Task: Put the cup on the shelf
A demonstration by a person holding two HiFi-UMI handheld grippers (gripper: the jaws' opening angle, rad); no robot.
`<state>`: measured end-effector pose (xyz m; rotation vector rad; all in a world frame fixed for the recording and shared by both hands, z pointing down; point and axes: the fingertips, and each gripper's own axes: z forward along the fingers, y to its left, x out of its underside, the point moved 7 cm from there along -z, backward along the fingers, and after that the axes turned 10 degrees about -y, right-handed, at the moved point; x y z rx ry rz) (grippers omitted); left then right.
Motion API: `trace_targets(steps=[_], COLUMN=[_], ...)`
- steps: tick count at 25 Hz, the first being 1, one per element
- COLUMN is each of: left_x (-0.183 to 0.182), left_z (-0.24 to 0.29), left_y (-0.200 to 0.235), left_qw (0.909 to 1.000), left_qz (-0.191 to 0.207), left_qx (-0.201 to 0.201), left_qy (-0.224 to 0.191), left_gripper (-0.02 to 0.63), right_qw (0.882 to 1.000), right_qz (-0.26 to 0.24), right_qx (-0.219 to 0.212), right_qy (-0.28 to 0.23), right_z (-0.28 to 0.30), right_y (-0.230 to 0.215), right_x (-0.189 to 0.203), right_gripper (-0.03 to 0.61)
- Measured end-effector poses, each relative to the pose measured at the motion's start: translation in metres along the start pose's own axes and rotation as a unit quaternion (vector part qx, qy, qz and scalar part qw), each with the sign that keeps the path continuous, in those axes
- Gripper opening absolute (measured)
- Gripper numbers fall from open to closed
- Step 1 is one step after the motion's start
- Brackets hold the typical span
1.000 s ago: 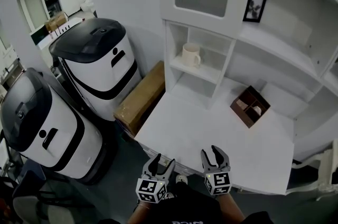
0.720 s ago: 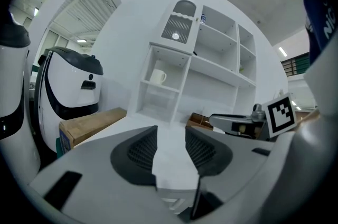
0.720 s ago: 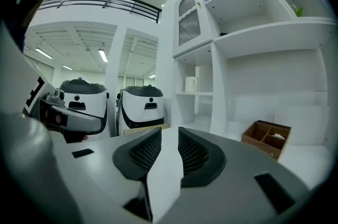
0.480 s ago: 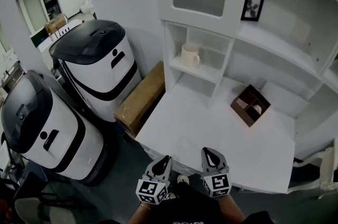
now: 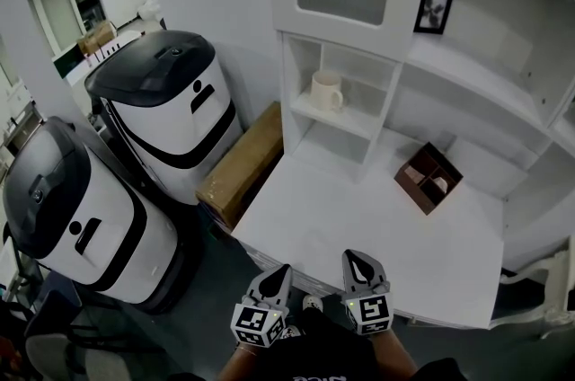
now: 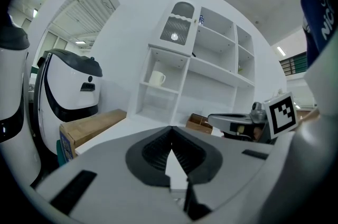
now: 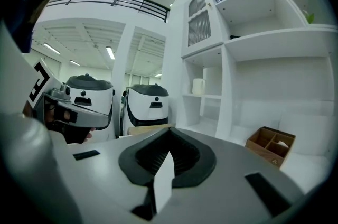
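A cream cup (image 5: 326, 91) stands upright on the small white shelf (image 5: 346, 120) in the cabinet's left cubby; it also shows as the cup (image 6: 157, 78) and the cup (image 7: 198, 86). My left gripper (image 5: 278, 273) and right gripper (image 5: 357, 261) hover side by side over the near edge of the white desk (image 5: 377, 235), far from the cup. Both are shut with nothing between their jaws. The left gripper (image 6: 170, 145) and right gripper (image 7: 168, 145) show closed tips.
A brown divided box (image 5: 428, 179) sits on the desk at the right. A long cardboard box (image 5: 241, 163) lies left of the desk, beside two large white and black machines (image 5: 166, 114). A framed picture (image 5: 435, 7) stands on the upper shelf.
Both grippers have closed from wide open to shut, with nothing taken. They stay at the desk's near edge. The cup has not moved.
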<state>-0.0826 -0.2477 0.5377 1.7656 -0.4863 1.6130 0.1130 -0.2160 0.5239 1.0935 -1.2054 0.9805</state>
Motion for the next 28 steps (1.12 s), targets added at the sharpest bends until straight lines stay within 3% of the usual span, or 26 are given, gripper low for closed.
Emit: trace_targets(steps=[28], left_x=[0.0], left_z=[0.011], left_y=[0.008], left_qw=[0.9999], left_qz=[0.012], left_qx=[-0.003], left_qy=[0.001], left_gripper=[0.003], right_qw=[1.0], right_qz=[-0.002], right_qx=[0.009], right_qy=[0.008], right_z=[0.011], right_y=[-0.01], right_x=[0.006], right_gripper=[0.008])
